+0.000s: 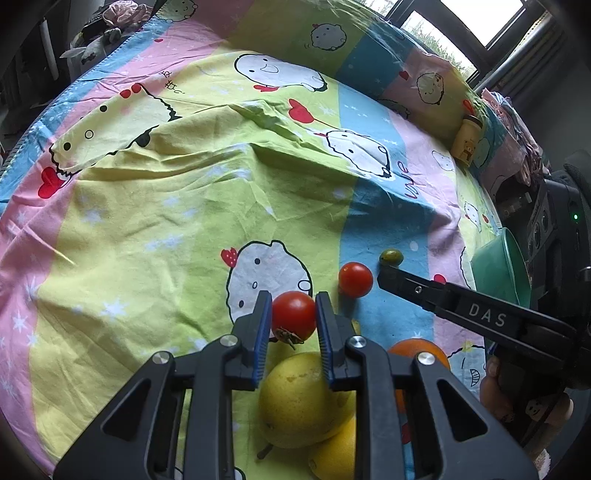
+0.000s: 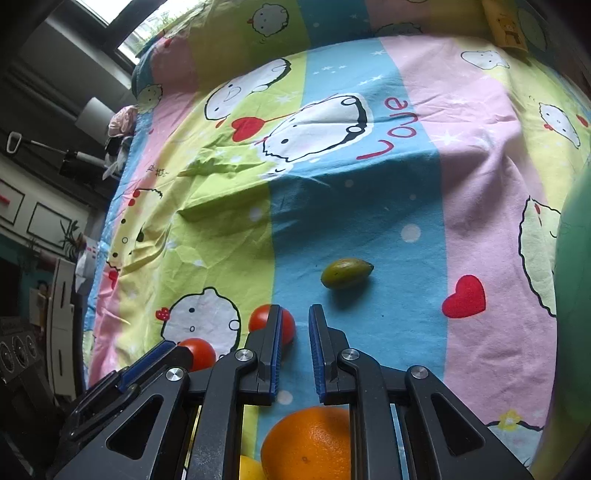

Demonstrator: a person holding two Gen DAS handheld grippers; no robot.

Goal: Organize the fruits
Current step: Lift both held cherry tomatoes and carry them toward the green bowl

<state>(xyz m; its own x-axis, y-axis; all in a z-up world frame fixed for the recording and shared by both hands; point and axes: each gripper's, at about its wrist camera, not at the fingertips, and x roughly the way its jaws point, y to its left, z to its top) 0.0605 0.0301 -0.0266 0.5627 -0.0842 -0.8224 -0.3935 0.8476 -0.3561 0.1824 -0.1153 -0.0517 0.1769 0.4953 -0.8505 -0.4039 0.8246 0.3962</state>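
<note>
Your left gripper (image 1: 293, 319) pinches a tomato (image 1: 293, 314) at lower centre of the left view. It is likely soft and smooth: squeeze lightly across its widest part. Your right gripper (image 2: 295, 332) stands spread, empty.

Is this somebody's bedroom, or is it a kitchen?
Probably a bedroom: the fruit lies on a cartoon-print bedsheet, there's a matching pillow behind it, and a window behind that.

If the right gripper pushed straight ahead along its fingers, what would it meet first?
Probably the small green fruit, lying on the bedsheet just ahead and slightly right of the open right gripper. Depth is uncertain; it might pass just left of it.
</note>
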